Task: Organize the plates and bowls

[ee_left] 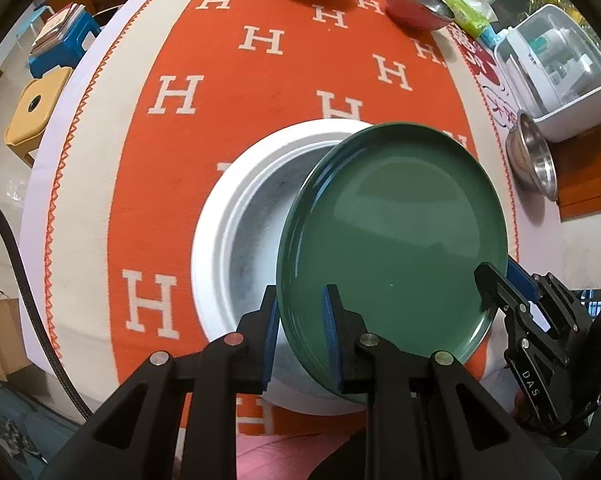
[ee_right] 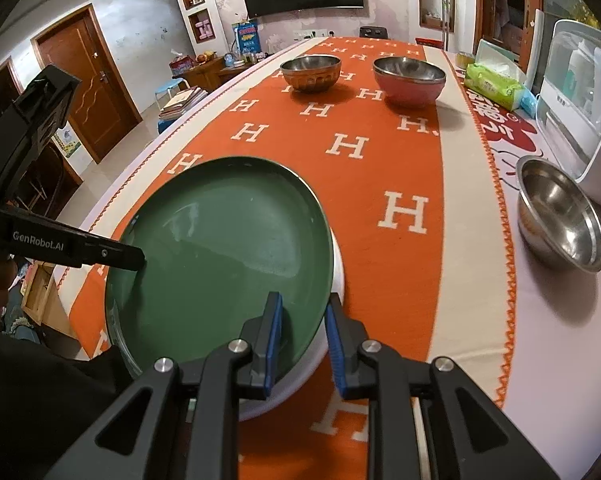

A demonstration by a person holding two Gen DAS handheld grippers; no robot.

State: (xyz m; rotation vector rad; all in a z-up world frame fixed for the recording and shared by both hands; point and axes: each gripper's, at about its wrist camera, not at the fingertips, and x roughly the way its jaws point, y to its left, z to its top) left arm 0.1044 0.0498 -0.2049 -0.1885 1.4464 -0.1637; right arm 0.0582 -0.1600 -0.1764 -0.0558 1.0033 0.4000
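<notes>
A dark green plate (ee_left: pixel 392 232) (ee_right: pixel 220 248) hangs tilted just above a deep white dish (ee_left: pixel 236 216) (ee_right: pixel 337 276) that rests on the orange table runner (ee_left: pixel 260 80). My left gripper (ee_left: pixel 300 296) is shut on the green plate's near left rim, and one of its fingers (ee_right: pixel 132 258) shows in the right wrist view. On the plate's opposite rim my right gripper (ee_right: pixel 303 304) (ee_left: pixel 496 284) is clamped, one finger above and one below. The green plate hides most of the white dish on the right.
At the far end of the runner stand a copper-coloured bowl (ee_right: pixel 310 72) and a pink-sided steel bowl (ee_right: pixel 410 80). A plain steel bowl (ee_right: pixel 560 216) sits at the right, beside a white appliance (ee_right: pixel 576 104) and a green tissue pack (ee_right: pixel 494 84). The table's edge runs along the left.
</notes>
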